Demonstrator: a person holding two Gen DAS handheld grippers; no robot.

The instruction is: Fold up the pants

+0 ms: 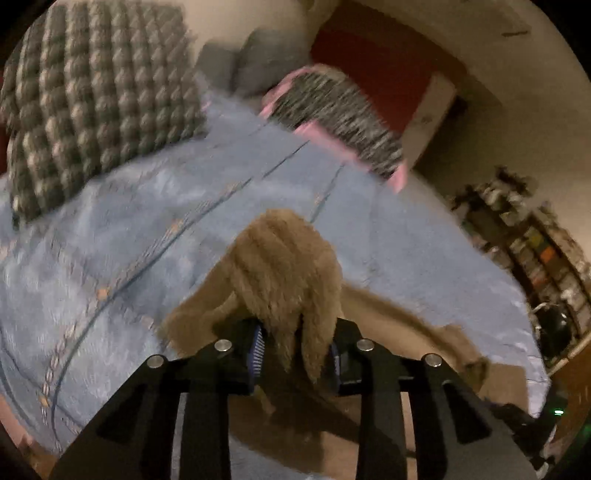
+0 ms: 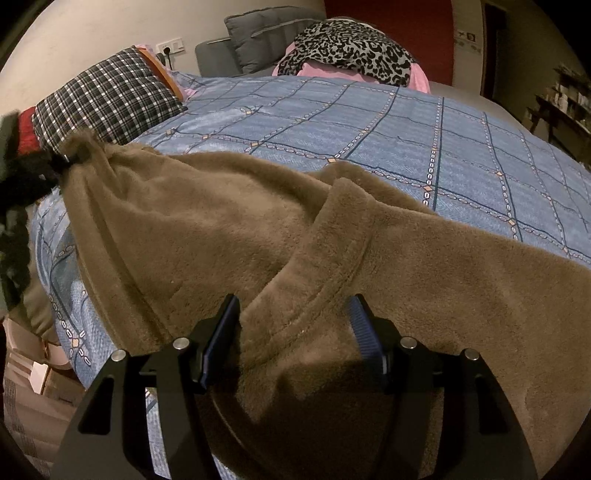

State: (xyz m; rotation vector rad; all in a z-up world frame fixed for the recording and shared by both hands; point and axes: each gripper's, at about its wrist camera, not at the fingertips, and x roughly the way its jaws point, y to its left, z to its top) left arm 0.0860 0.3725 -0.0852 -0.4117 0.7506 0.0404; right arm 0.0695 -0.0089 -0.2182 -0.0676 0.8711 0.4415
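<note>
Brown fleece pants (image 2: 221, 221) lie spread over the blue patterned bedspread (image 2: 406, 129). My left gripper (image 1: 295, 350) is shut on a bunched end of the pants (image 1: 288, 258), which stands up between its blue pads, lifted off the bed. In the right wrist view that same gripper shows as a dark shape at the left edge, pinching the pants' far corner (image 2: 79, 151). My right gripper (image 2: 293, 325) is open, its fingers straddling a thick seamed fold of the pants near the bed's front edge; the pads do not visibly squeeze it.
A checked pillow (image 2: 107, 99) lies at the back left of the bed, a leopard-print cloth over pink fabric (image 2: 351, 44) at the back. A grey sofa (image 2: 258, 33) stands behind. Shelves (image 1: 535, 251) line the wall at right. The bed's edge drops off at the lower left (image 2: 55, 350).
</note>
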